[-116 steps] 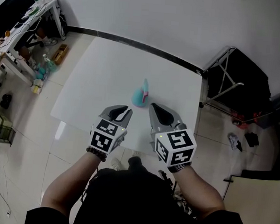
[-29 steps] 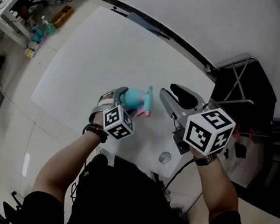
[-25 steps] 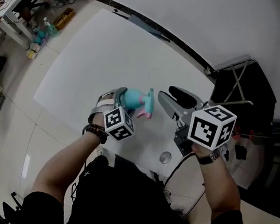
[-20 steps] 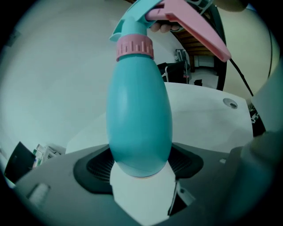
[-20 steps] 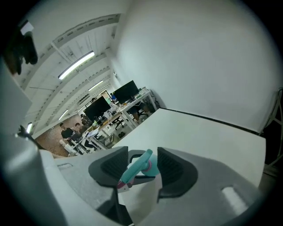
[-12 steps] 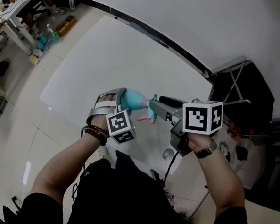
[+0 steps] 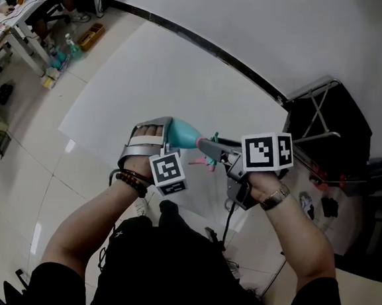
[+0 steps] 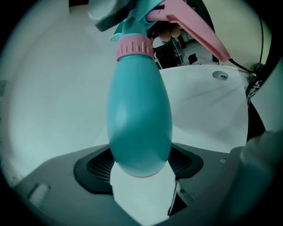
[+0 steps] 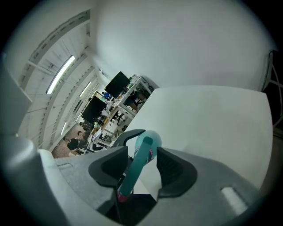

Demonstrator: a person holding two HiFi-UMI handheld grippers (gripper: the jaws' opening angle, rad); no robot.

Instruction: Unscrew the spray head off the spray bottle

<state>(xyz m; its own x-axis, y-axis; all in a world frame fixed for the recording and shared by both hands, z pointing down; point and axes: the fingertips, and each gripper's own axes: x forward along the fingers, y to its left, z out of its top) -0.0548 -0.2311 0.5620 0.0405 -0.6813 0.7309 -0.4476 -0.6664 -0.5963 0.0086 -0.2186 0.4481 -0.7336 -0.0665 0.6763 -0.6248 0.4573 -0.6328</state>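
The left gripper [image 8: 140, 165] is clamping the teal bottle [image 8: 139, 114] by its base, holding it tilted above the white table [image 7: 138, 77]. The right gripper [image 9: 143, 171] is straddling the spray head [image 9: 132, 174]. Its half-spread jaws have just been opening and are not pressing the head lying between them.

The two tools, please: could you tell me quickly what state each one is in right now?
Left tool: closed on the spray bottle body.
Right tool: open, jaws just been opening, spray head between them, not gripped.
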